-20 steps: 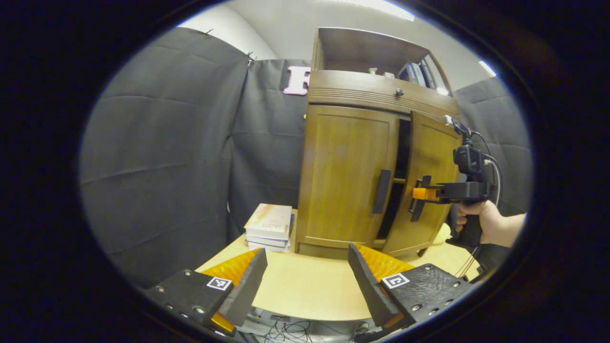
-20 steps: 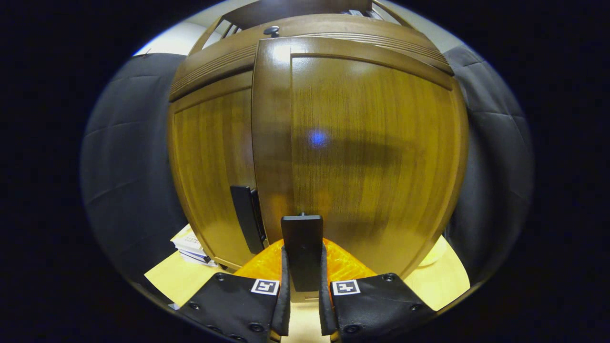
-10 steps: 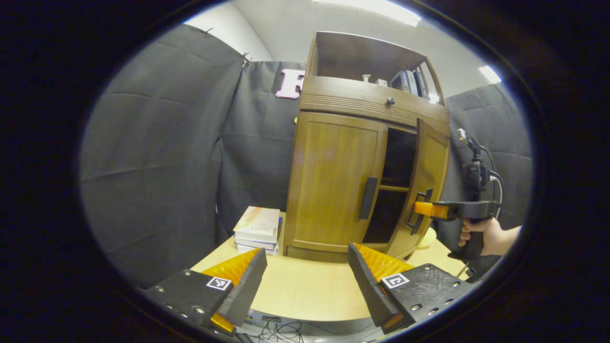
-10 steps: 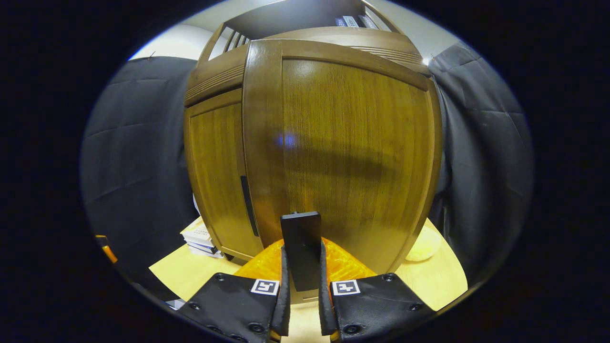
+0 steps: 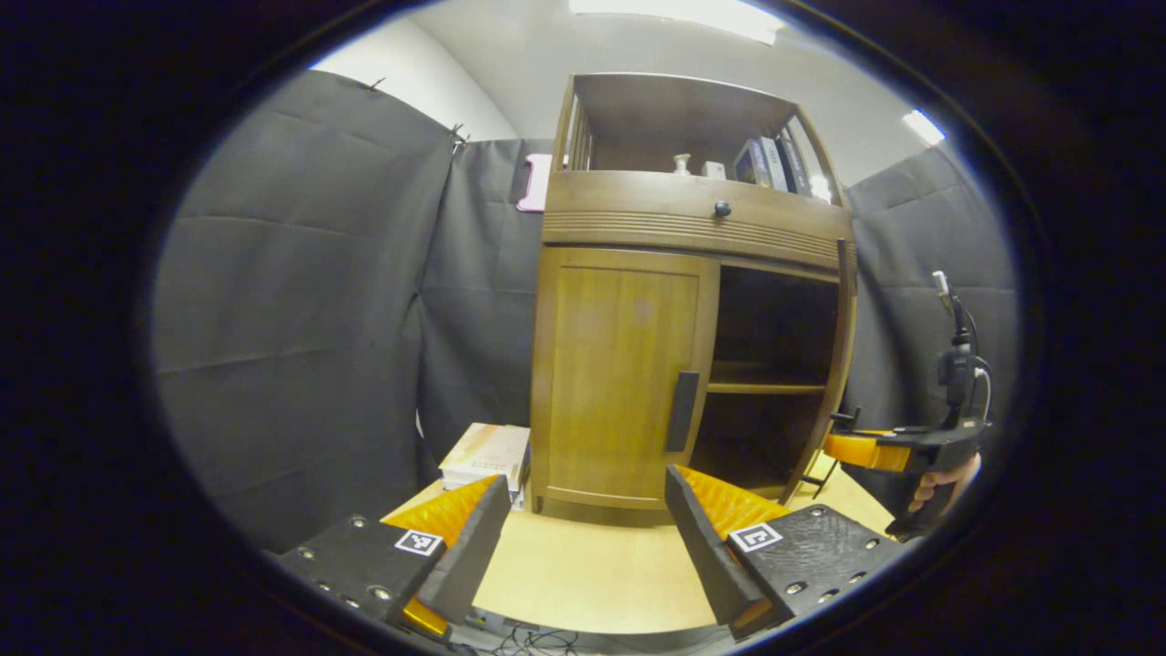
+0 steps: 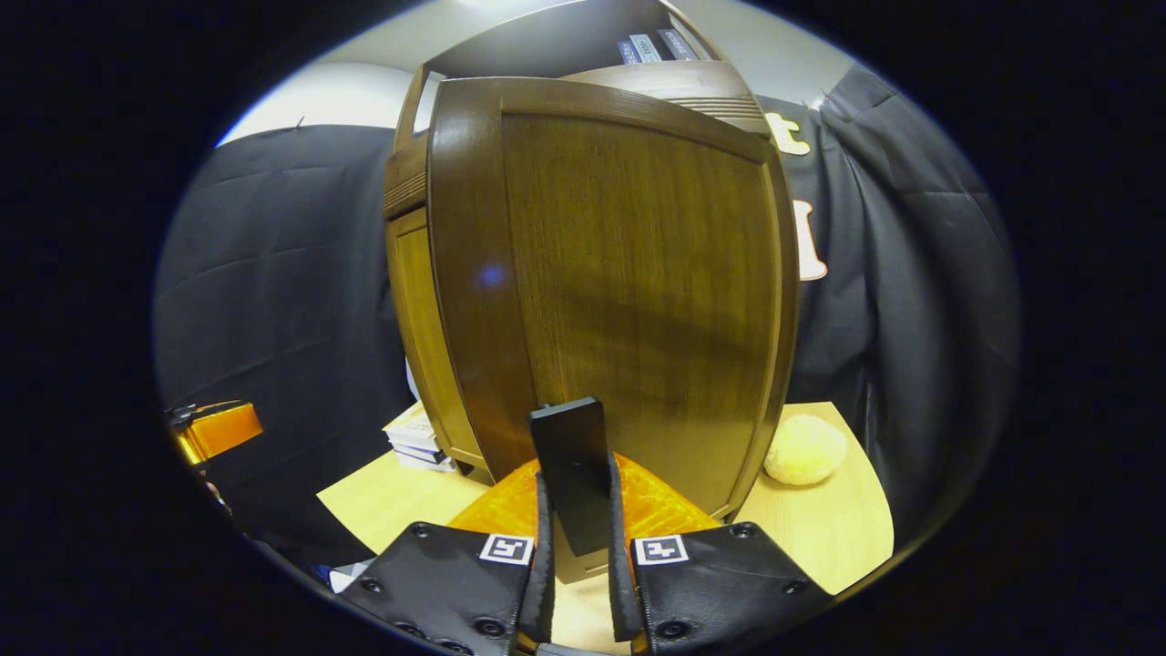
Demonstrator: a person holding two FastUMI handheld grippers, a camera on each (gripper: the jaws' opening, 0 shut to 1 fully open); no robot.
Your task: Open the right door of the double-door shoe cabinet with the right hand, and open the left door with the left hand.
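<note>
Right gripper [image 6: 576, 547] is clamping the right door's handle [image 6: 572, 474], both fingers pressing it; right door [image 6: 619, 273] is swinging wide vs 1 s ago (then barely ajar), so half the job looks done; left gripper [image 5: 583, 538] is hanging spread, holding nothing; left door [image 5: 619, 374] beyond is staying closed.

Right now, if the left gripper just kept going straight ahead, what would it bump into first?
Probably the closed left door of the shoe cabinet, near its dark handle; depth is hard to judge. The left gripper is open.

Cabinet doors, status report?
Right gripper shut on right door handle, door wide open. Left gripper open, short of closed left door. Path clear.
</note>
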